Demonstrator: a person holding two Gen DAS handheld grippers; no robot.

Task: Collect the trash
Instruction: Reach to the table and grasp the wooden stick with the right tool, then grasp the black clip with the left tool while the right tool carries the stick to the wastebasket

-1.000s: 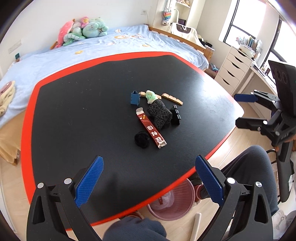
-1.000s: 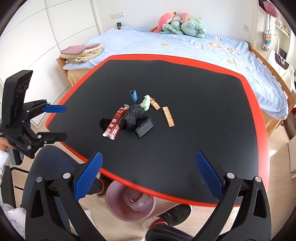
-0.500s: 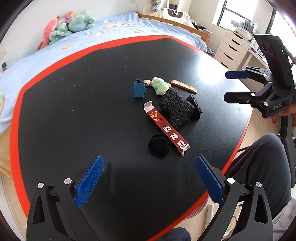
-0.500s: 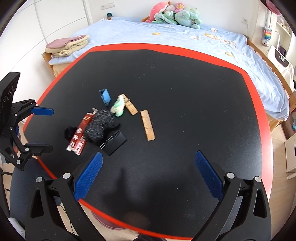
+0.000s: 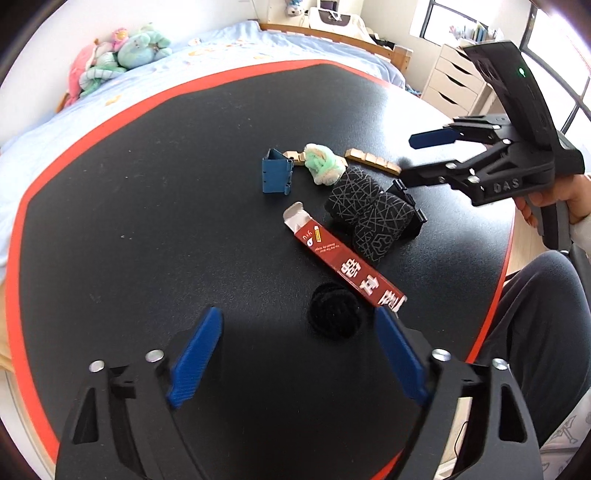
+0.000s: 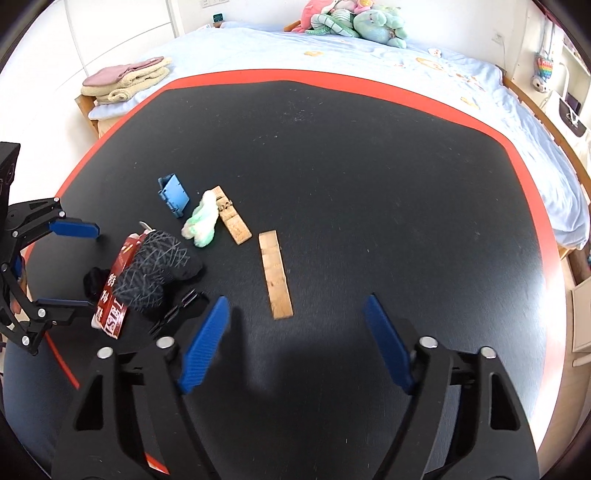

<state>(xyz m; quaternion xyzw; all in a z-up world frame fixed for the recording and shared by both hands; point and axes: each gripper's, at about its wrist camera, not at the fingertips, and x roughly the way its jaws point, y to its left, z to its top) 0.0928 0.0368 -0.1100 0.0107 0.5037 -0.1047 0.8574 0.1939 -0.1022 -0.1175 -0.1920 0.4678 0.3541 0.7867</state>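
Observation:
A small pile lies on the black table: a red carton with an open flap, a black fuzzy ball, a black patterned roll, a green-white crumpled wad, a blue clip box and wooden strips. My left gripper is open, low over the table just short of the black ball. My right gripper is open, just short of the near wooden strip; it also shows in the left wrist view, over the pile's right side.
The table has a red rim. A bed with light blue sheets and plush toys stands behind it. A white drawer unit is at the right. The person's leg is at the table's near edge.
Both grippers have moved forward and lower over the table, closer to the pile. The bin under the table edge has left view. Both stay open.

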